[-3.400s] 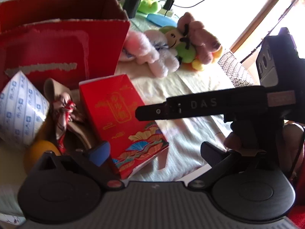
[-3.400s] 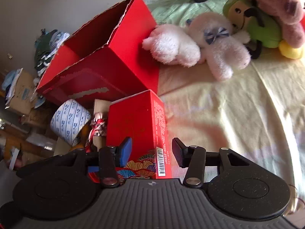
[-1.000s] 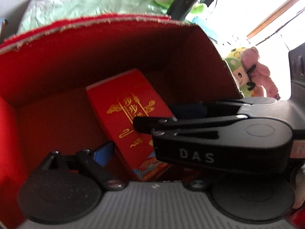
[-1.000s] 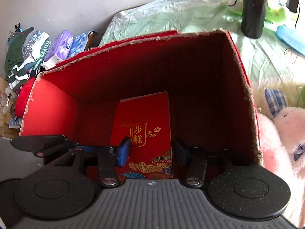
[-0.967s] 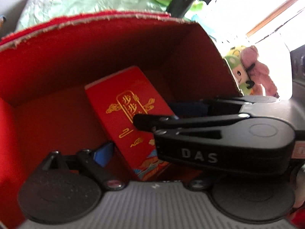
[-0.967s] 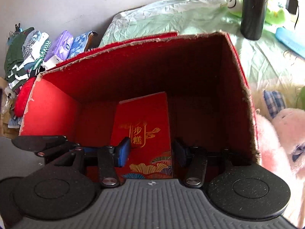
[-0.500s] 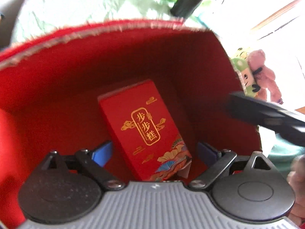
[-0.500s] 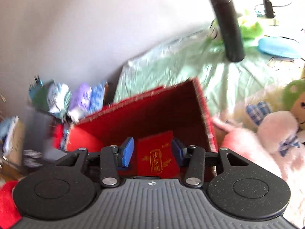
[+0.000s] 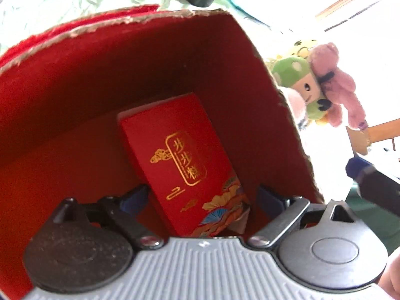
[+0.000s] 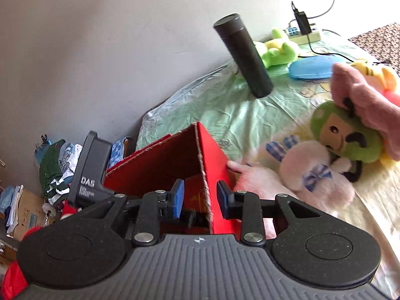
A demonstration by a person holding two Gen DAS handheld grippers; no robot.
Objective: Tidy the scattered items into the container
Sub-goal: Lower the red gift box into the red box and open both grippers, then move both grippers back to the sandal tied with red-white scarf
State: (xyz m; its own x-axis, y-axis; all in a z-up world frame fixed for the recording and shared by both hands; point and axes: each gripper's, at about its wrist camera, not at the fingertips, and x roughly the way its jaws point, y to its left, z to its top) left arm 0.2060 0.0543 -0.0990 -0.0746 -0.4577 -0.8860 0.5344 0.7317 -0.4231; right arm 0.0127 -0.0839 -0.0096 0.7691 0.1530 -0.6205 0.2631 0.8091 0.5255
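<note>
Since a second ago our right gripper [image 10: 200,198] has let go of the red gift box [image 9: 185,162] and pulled up and back out of the red cardboard container [image 9: 87,75], and the left gripper [image 9: 200,198] has spread its fingers wide.

We now hold the left gripper low inside the container, jaws well apart on either side of the gift box's near end, the blue pads clear of it as far as we can tell. That box lies on the container floor, gold lettering up, its far end toward the back wall.

Our right gripper hovers outside, half open and empty, with the container's near right corner edge [image 10: 202,165] showing between its fingers; whether they straddle or touch it we cannot tell. To its left, the back of the left gripper shows over the container.

Farther out to the right lie a white plush rabbit [image 10: 315,172], a green plush doll [image 10: 347,137] and a pink plush [image 10: 362,100]. At the far side a black flask [image 10: 243,55] stands on the pale green sheet [image 10: 212,105].
</note>
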